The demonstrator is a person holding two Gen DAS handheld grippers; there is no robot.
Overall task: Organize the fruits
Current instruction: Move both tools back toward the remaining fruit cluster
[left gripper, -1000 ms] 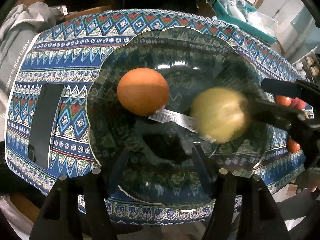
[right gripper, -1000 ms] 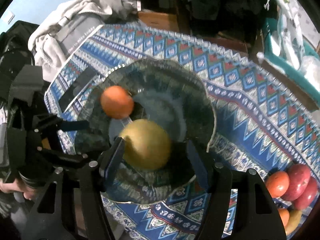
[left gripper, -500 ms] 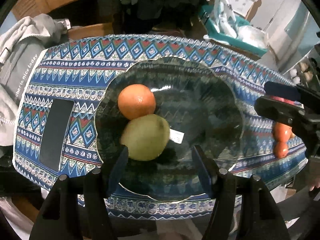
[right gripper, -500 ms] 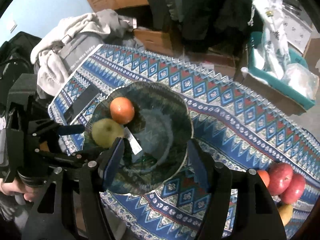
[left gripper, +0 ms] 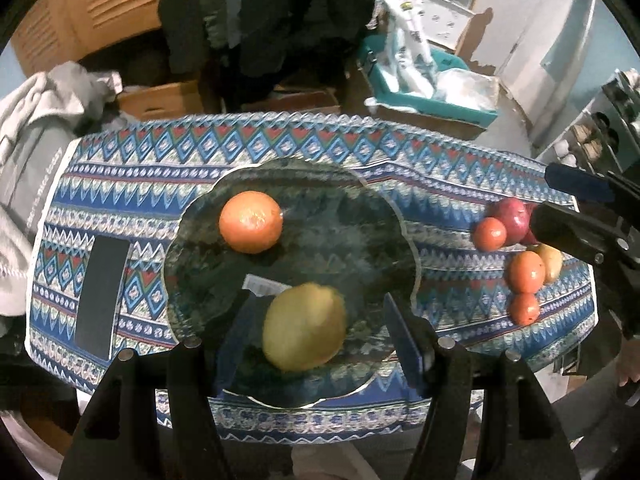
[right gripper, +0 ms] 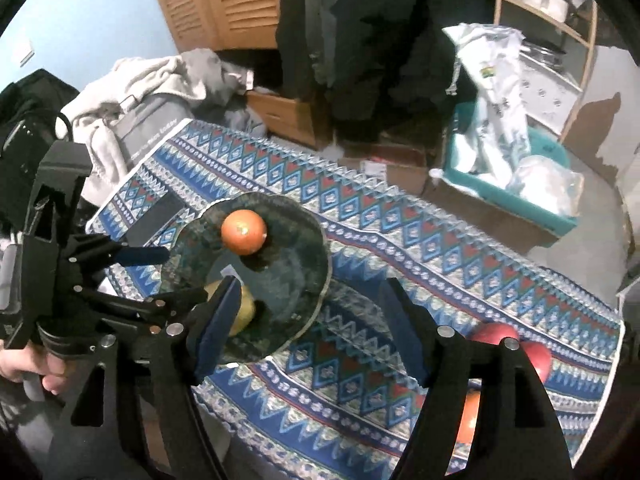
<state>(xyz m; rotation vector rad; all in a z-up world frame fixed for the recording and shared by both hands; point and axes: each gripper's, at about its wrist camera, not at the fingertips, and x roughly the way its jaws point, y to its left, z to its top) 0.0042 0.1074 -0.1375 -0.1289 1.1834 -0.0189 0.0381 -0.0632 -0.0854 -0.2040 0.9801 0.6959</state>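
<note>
You dropped the yellow fruit (left gripper: 305, 327) into the glass plate (left gripper: 404, 216), your right gripper (right gripper: 308, 320) opened wider, empty, and your left gripper (left gripper: 316, 332) stayed apart, so more fruit waited on the counter (left gripper: 440, 184).

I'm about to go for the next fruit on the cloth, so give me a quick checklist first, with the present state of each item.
1. Right tool empty: ok, its jaws have just been opening, nothing between them.
2. Left tool empty: ok, clear of the fruit.
3. Yellow fruit settled in glass bowl: cannot tell, it looks blurred.
4. Orange inside bowl: ok.
5. Loose fruits by the cloth's edge, unobstructed: ok.
</note>
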